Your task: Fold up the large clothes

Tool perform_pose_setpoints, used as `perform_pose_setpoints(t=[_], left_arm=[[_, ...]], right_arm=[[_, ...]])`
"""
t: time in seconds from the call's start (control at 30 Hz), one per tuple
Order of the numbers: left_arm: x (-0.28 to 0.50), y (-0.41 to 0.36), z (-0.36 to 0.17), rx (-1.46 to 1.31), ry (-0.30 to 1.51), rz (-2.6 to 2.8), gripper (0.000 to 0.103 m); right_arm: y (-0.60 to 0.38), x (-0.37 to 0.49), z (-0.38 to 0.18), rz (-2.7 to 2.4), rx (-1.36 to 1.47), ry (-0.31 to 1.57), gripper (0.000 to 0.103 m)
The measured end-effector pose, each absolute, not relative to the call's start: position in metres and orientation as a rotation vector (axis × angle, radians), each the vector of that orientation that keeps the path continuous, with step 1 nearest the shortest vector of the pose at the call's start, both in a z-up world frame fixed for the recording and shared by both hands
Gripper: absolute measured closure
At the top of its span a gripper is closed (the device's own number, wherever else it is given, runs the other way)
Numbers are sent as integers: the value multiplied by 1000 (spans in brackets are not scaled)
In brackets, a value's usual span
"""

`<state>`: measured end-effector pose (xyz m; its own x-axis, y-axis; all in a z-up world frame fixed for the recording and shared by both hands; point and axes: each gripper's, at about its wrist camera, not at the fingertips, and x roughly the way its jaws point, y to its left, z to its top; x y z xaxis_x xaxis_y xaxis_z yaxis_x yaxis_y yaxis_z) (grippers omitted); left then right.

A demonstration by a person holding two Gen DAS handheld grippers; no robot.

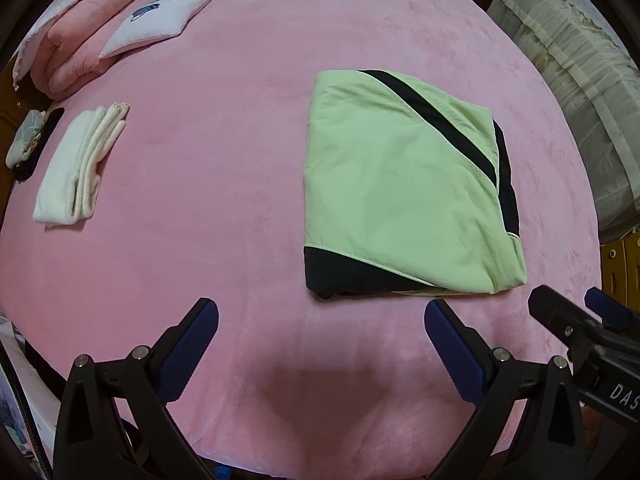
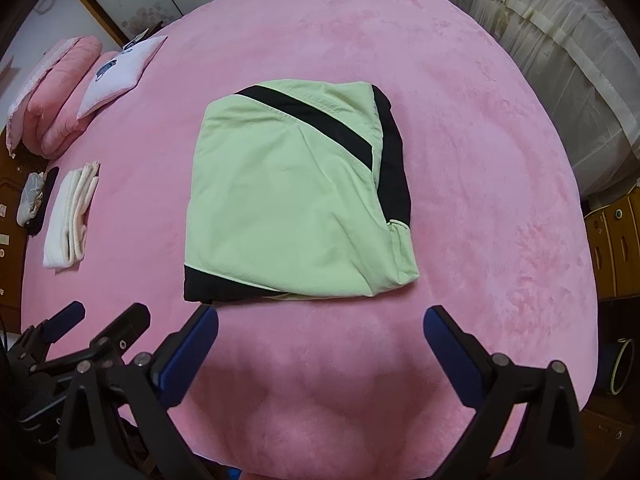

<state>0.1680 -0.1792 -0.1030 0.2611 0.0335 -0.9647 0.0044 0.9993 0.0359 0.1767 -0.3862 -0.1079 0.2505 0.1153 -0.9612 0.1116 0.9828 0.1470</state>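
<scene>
A light green garment with black panels (image 1: 400, 188) (image 2: 296, 208) lies folded into a flat rectangle on the pink bed cover (image 1: 224, 160) (image 2: 480, 208). My left gripper (image 1: 321, 318) hangs open above the cover, just in front of and left of the garment's near edge, nothing between its blue pads. My right gripper (image 2: 321, 322) is open too, above the cover in front of the garment's near edge, and holds nothing. The right gripper (image 1: 568, 304) also shows at the right of the left wrist view; the left gripper (image 2: 106, 316) appears at the lower left of the right wrist view.
A folded white garment (image 1: 76, 168) (image 2: 70, 220) lies at the left of the bed. A rolled pink quilt (image 1: 84, 36) and a white pillow (image 1: 156, 20) sit at the far left corner. A sheer curtain (image 1: 580, 100) hangs on the right, with wooden drawers (image 2: 616, 240) below.
</scene>
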Motion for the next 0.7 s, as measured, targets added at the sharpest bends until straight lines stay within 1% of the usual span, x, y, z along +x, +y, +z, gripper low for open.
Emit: perform_pose_setpoints(t=[0.2, 0.37, 0.57, 0.7], left_arm=[[178, -185, -103, 81, 1299, 26, 1], [191, -184, -111, 51, 1337, 18, 1], [211, -186, -138, 89, 1401, 19, 1], [226, -181, -161, 62, 1443, -4, 1]], right_arm=[[-383, 185, -110, 15, 183, 1319, 0], [-387, 194, -115, -3, 210, 1322, 0], [-397, 205, -141, -36, 228, 1373, 0], [-410, 209, -166, -25, 319, 1420, 0]])
